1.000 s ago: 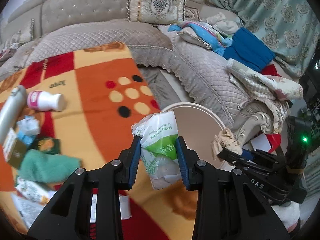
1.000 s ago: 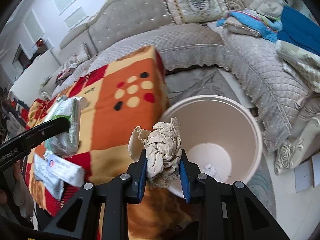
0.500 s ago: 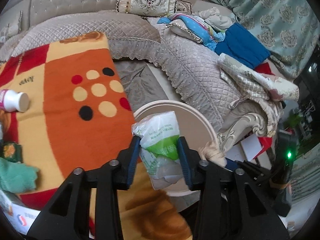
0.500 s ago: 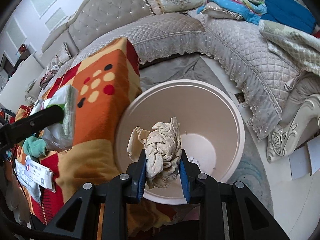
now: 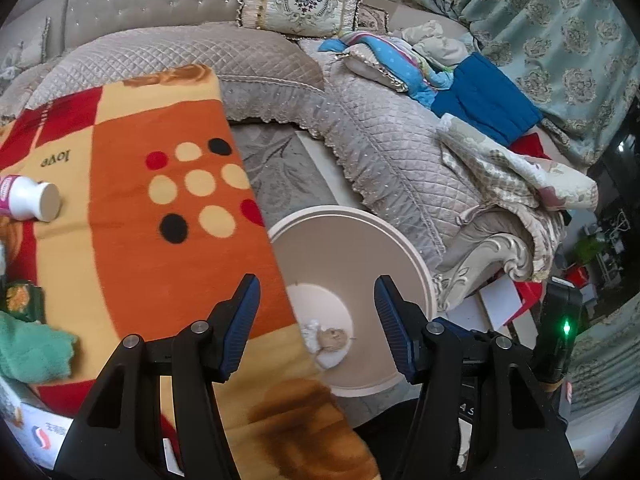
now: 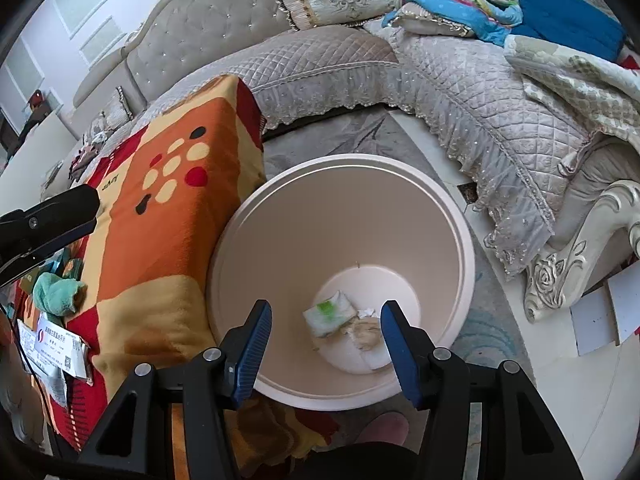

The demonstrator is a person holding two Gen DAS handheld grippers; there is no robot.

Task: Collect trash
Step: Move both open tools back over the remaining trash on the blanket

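- Left gripper (image 5: 316,322) was noted with jaws spread wide and nothing between them, held above the near-left rim of the bin (image 5: 416,254).
- Right gripper (image 6: 326,344) was likewise found wide apart and empty, held over the bin's mouth.
- In the right wrist view, a white-and-green packet (image 6: 329,314) and a crumpled beige wad (image 6: 366,334) were recorded lying on the bin floor, touching each other.
- Trash judged not yet collected was seen on the orange blanket (image 5: 132,208): a white bottle (image 5: 30,202) lying on its side at the far left, a green cloth (image 5: 34,352) and printed packets (image 6: 56,346) near the left edge.
- Risk noted: the bottle, lying on its side on soft fabric, could probably roll away if pinched off-centre.
- Risk noted: the blanket was judged likely to be snagged with any flat packet, since the fabric looked loose and could be dragged along.
- Risk noted: the bin stood just beside the blanket's hanging edge; a low pass by either gripper could knock its rim and tip it.
- Risk noted: with both grippers close together over the bin, a collision was considered possible on withdrawal.
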